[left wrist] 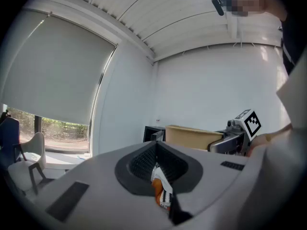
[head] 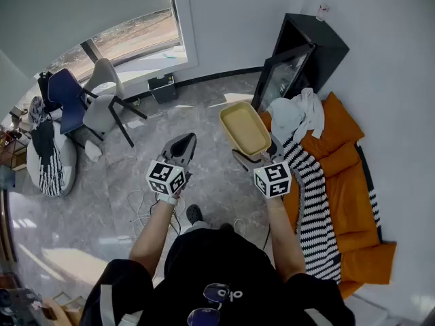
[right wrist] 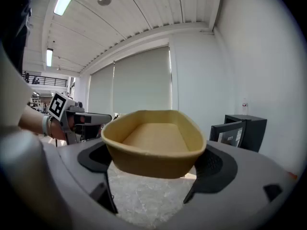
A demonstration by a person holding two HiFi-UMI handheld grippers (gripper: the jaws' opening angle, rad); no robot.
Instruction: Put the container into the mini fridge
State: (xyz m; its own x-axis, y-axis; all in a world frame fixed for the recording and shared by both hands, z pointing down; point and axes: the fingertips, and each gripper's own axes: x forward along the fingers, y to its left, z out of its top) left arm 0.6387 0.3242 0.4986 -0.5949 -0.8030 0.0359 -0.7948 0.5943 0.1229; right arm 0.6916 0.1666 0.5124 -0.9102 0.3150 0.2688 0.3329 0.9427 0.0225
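Tan container (head: 245,129) sits clamped in the right gripper's (head: 257,153) jaws, near the open black mini fridge (head: 316,43). The left gripper's (left wrist: 156,166) jaws seem pressed together on nothing, farther from the fridge.

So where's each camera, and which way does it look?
Head view: person's head, looking steeply down; arms, left gripper, right gripper show.
Left gripper view: on left gripper, facing mini fridge; its shut jaws show.
Right gripper view: on right gripper, facing the mini fridge; jaws grip the container.
All share container and mini fridge.
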